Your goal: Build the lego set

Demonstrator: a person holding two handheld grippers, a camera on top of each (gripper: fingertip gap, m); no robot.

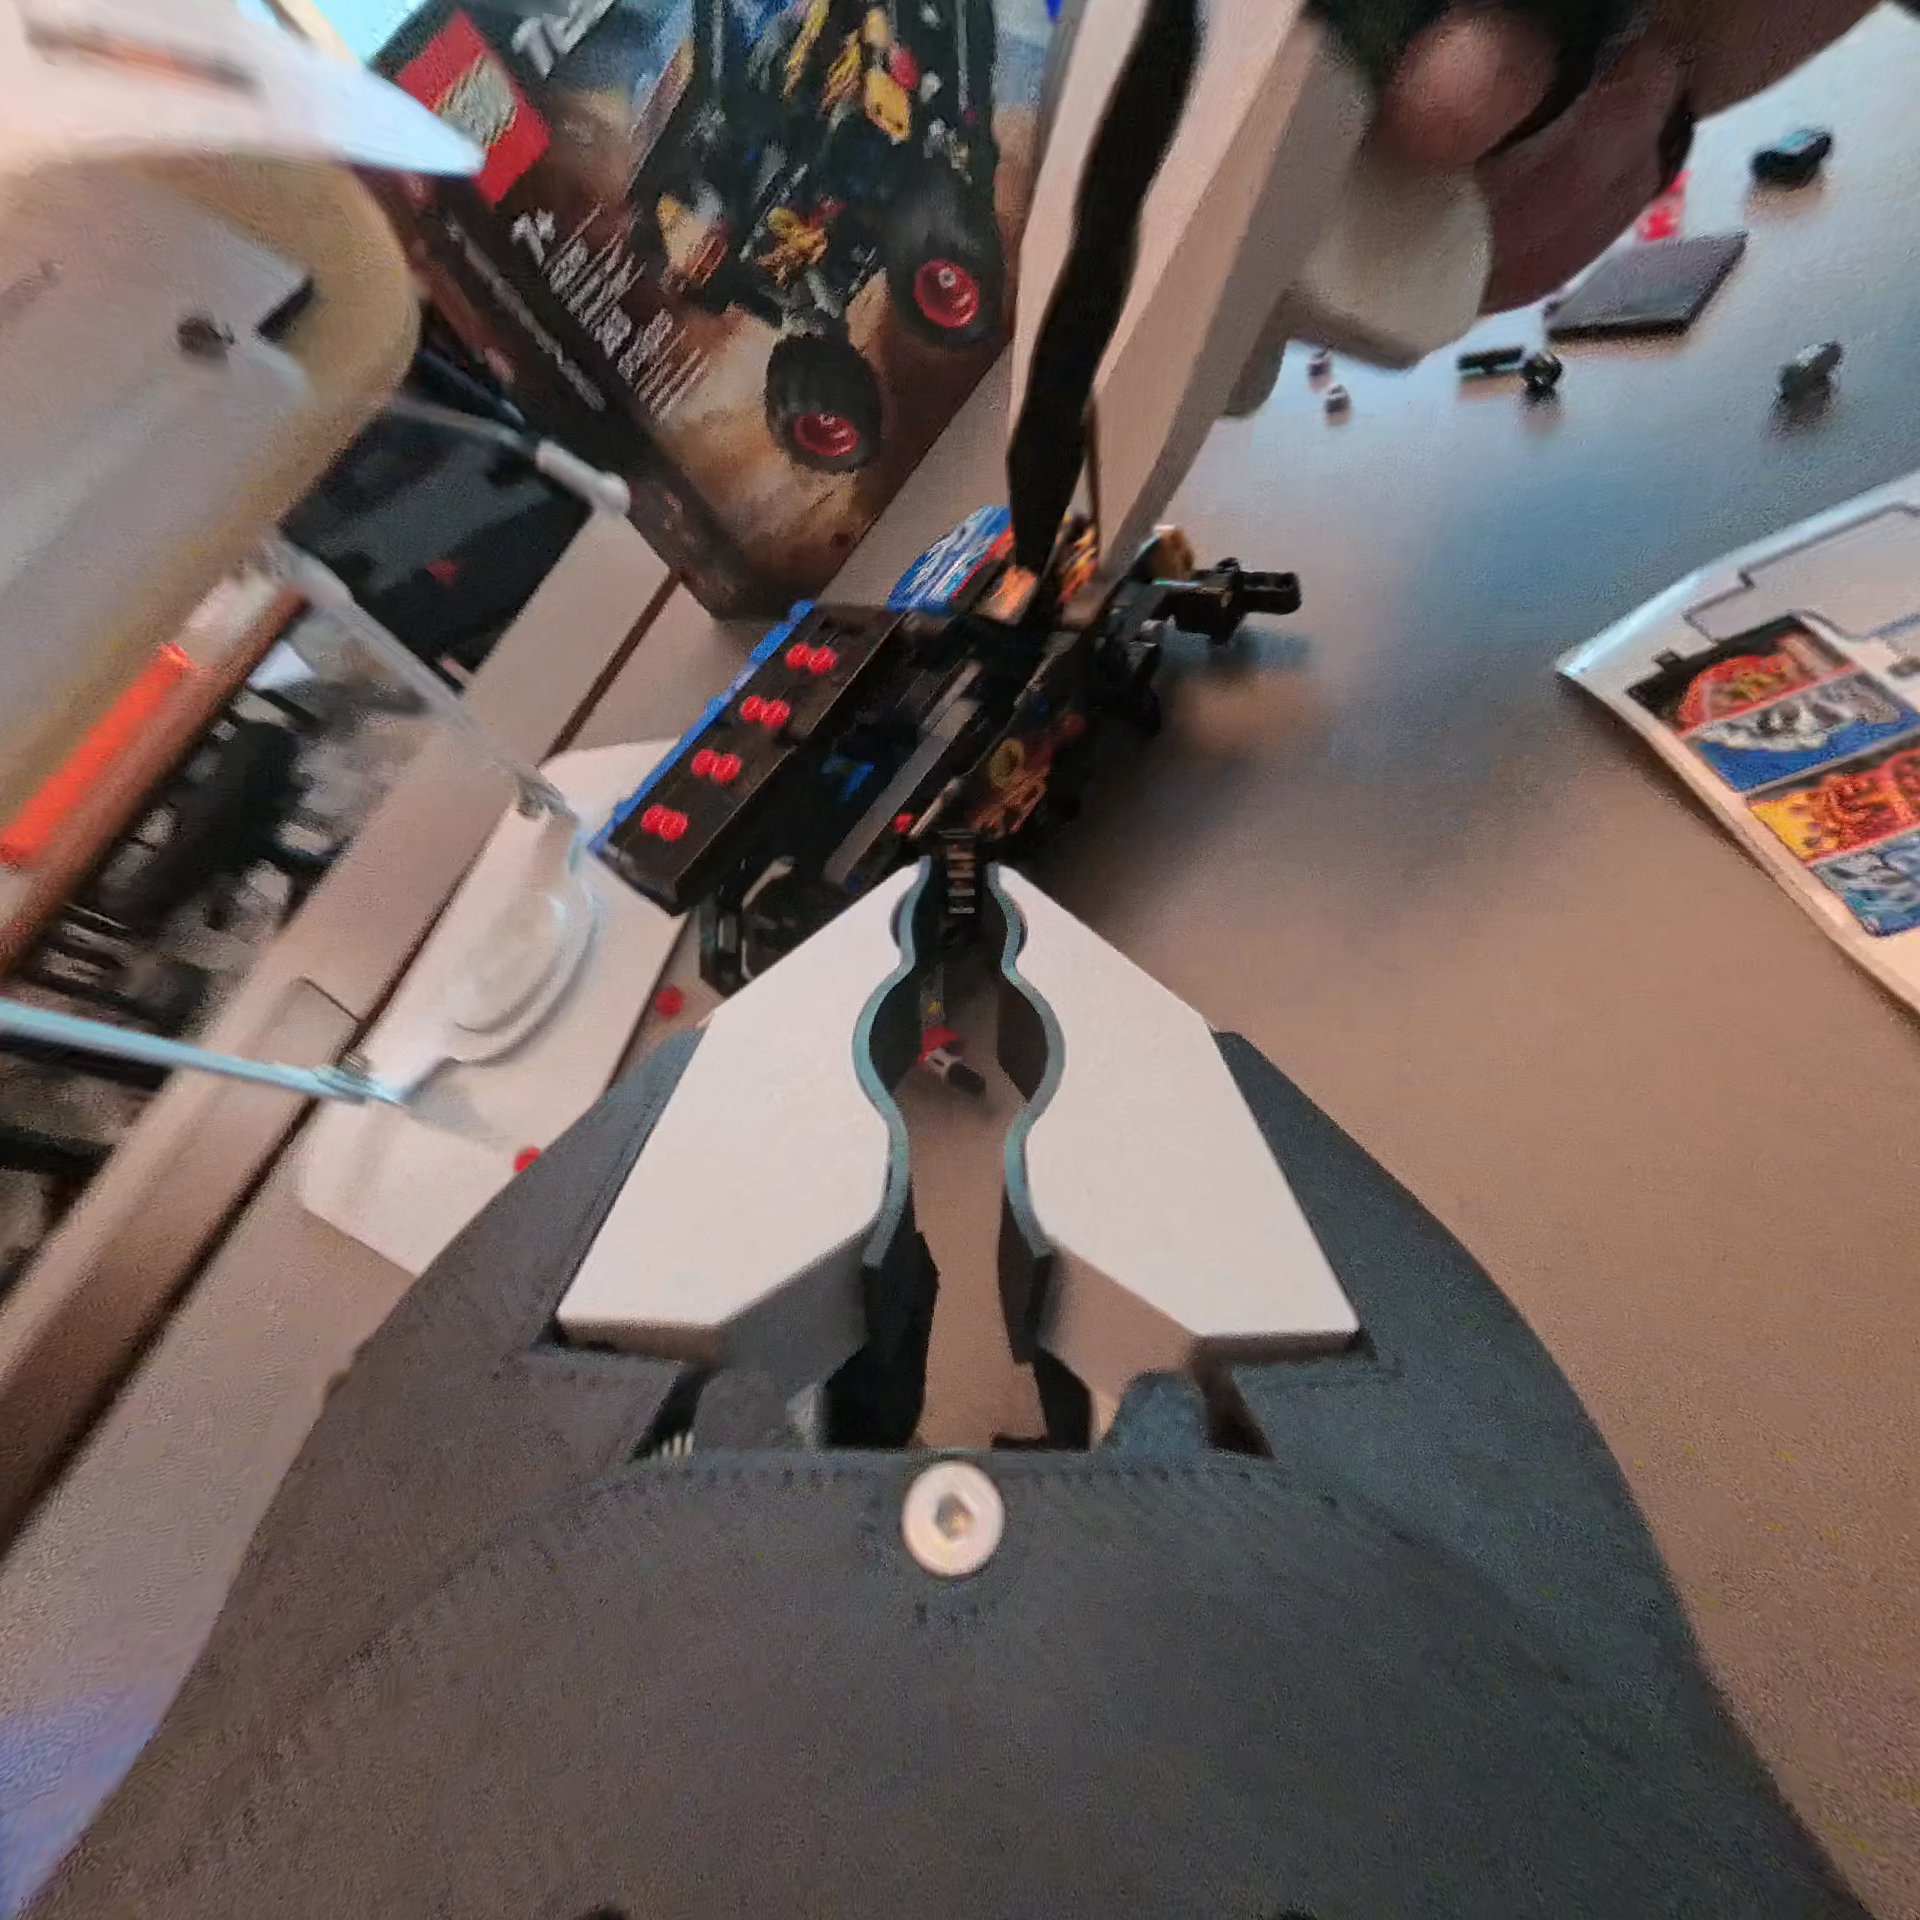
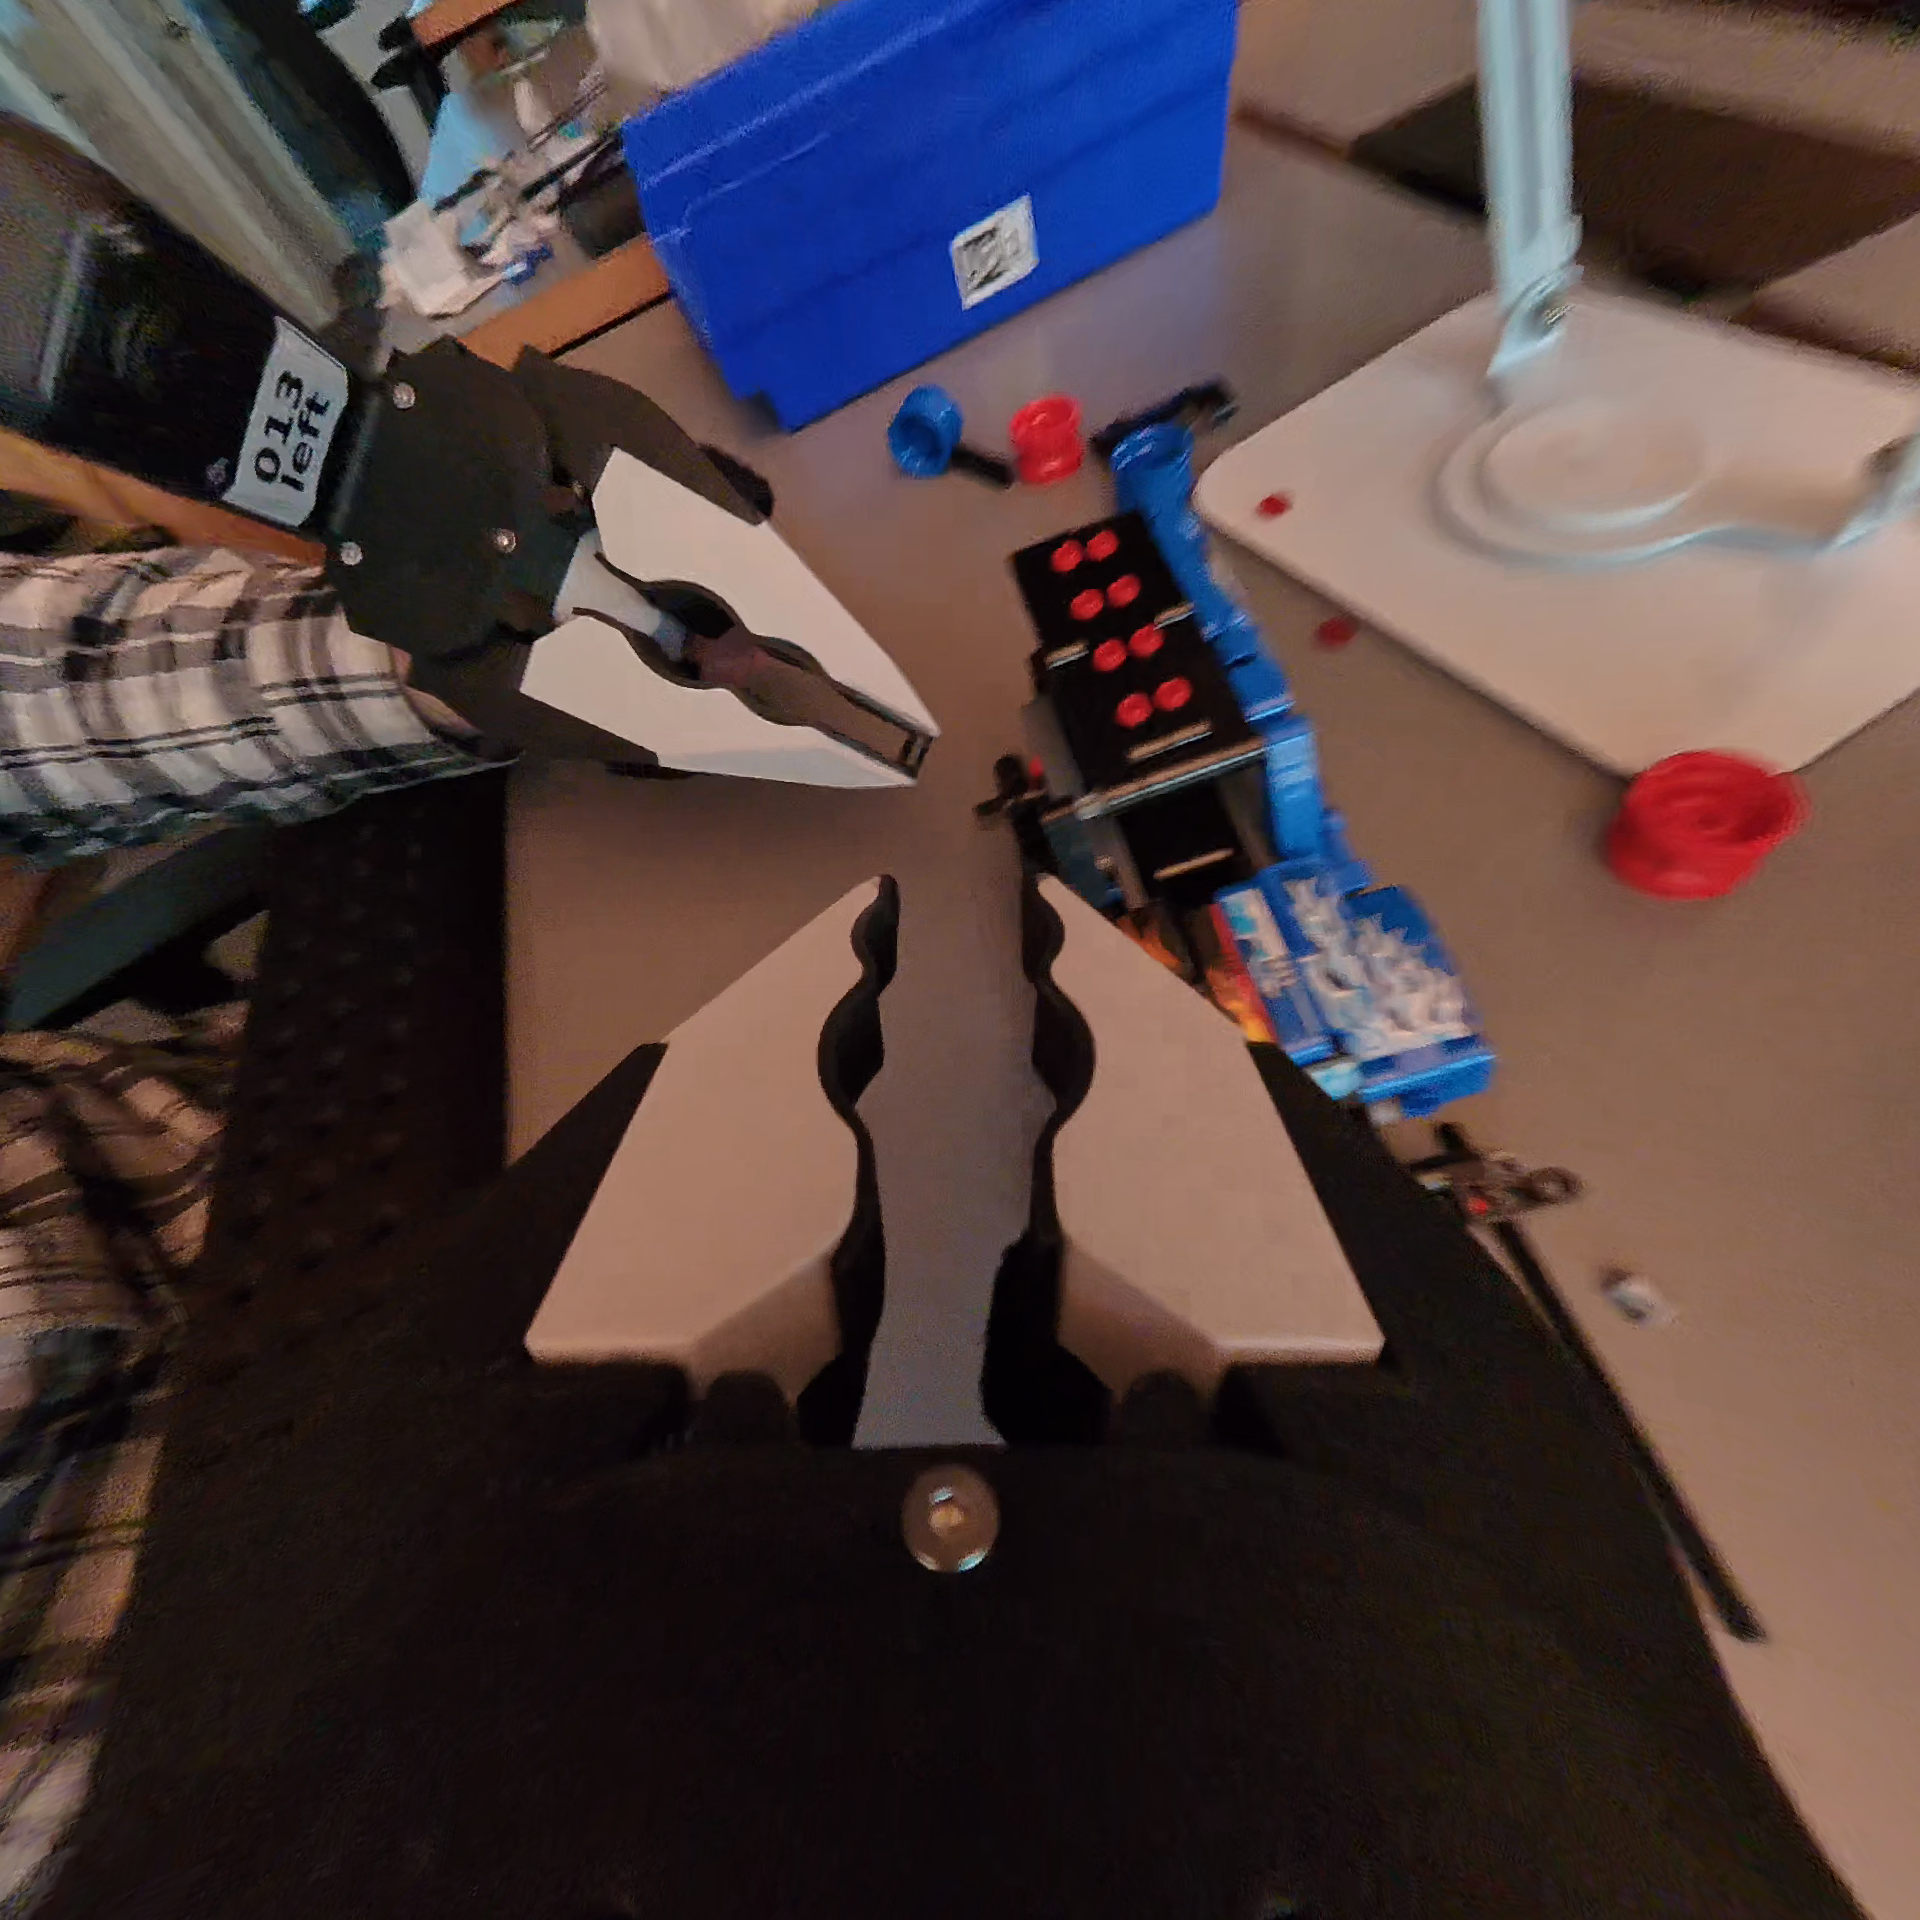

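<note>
**Two claws at a part-built brick vehicle on the worktop**

The task's thing, a part-built black brick vehicle with paired red studs and a blue side strip (image 2: 1153, 675), lies on the grey-brown worktop (image 2: 727, 987), between the two claws and the flat white lamp base (image 2: 1558, 665). Its printed blue panels (image 2: 1361, 987) lie at the end nearest the right wrist camera.

The left claw (image 1: 958, 883) points at the vehicle (image 1: 831, 727) with its white fingers drawn to a narrow slit. Bare worktop shows through the slit and nothing is seen clasped in it. In the right wrist view, its tips (image 2: 914, 743) stand just short of a small black part that juts from the vehicle's side.

The right claw (image 2: 961, 883) is somewhat wider and empty, with bare worktop between its fingers. Its right finger sits just beside the vehicle, though contact cannot be told. In the left wrist view it (image 1: 1049, 561) comes down from above at the vehicle's far side.

A blue plastic bin (image 2: 935, 208) stands beyond the vehicle. Before the bin lie a small blue wheel rim (image 2: 925, 431) and a small red wheel rim (image 2: 1044, 436). A larger red wheel rim (image 2: 1704, 821) lies at the lamp base's near corner. The printed cardboard set box (image 1: 748, 260) stands behind the vehicle. A printed paper sheet with coloured panels (image 1: 1787, 748) lies well apart, at the right of the left wrist view. Both views are motion-blurred.
</note>
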